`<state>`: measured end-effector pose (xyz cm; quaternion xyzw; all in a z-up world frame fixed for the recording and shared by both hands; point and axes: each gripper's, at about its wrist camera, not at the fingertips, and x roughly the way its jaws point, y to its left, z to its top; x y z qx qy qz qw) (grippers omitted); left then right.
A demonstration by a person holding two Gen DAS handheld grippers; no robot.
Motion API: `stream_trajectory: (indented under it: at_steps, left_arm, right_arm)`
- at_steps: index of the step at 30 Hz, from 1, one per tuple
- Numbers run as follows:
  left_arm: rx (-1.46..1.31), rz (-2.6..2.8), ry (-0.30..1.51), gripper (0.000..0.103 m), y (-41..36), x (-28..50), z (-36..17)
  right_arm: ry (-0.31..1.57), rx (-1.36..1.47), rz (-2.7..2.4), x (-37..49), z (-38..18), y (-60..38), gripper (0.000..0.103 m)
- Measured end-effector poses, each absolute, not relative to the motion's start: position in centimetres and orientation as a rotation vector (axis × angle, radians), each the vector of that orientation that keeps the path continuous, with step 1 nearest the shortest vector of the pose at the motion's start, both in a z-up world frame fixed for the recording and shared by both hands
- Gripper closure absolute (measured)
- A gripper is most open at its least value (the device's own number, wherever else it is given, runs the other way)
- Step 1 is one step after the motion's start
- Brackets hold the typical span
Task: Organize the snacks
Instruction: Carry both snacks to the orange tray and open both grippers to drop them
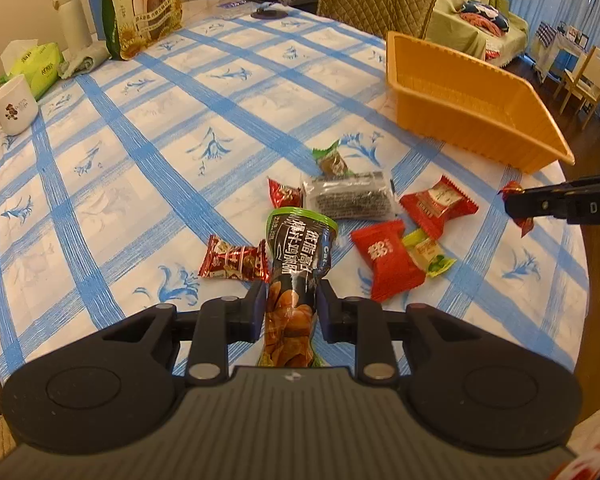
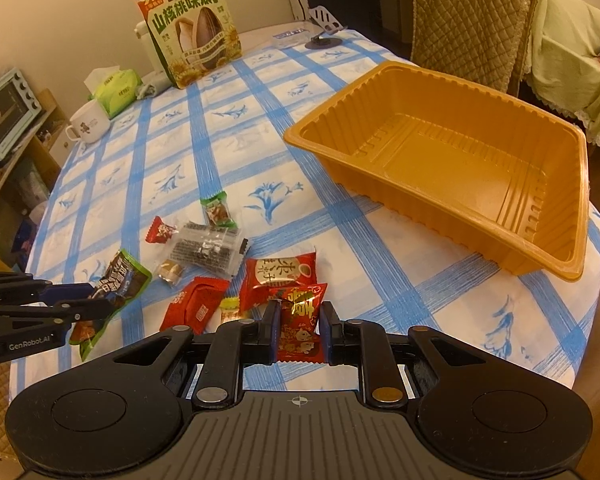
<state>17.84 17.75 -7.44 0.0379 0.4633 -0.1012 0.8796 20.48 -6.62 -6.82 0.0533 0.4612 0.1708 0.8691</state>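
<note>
Left claw (image 1: 291,307) grips chestnut pouch (image 1: 296,264); right claw (image 2: 299,326) seemingly clamps red candy (image 2: 302,320).

Right gripper (image 2: 299,326) jaws pinching red candy packet (image 2: 300,330), orange tray (image 2: 500,236) beyond

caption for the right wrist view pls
Right tongs grip a red foil snack packet near an empty orange plastic tray.

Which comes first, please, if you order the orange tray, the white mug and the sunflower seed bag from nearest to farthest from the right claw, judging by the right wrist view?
From the right claw:
1. Orange tray, nearest, ahead and to the right, nothing in it.
2. White mug, far left near the table edge.
3. Sunflower seed bag, farthest, standing upright at the back left.
</note>
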Motion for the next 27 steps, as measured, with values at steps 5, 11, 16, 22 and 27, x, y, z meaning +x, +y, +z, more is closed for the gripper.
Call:
stream_trajectory:
  at_steps: [5, 11, 16, 22, 27]
  left_arm:
    - [0.075, -0.218, 0.930, 0.079, 16.4, 18.0, -5.5]
    - [0.088, -0.263, 0.883, 0.079, 13.9, 19.8, -3.6]
    - [0.096, -0.320, 0.852, 0.079, 11.1, 22.0, -2.5]
    - [0.107, -0.400, 0.830, 0.079, 7.0, 25.2, -1.7]
    - [0.122, -0.464, 0.811, 0.079, 3.2, 28.5, -1.3]
  right_arm:
    - [0.948, 0.117, 0.370, 20.7, -6.2, -7.4, 0.082]
    - [0.930, 0.133, 0.360, 21.0, -5.5, -8.9, 0.082]
    - [0.905, 0.154, 0.328, 21.5, -4.8, -10.9, 0.082]
    - [0.853, 0.178, 0.269, 23.0, -3.4, -13.6, 0.082]
    - [0.816, 0.212, 0.208, 25.2, -2.7, -15.7, 0.082]
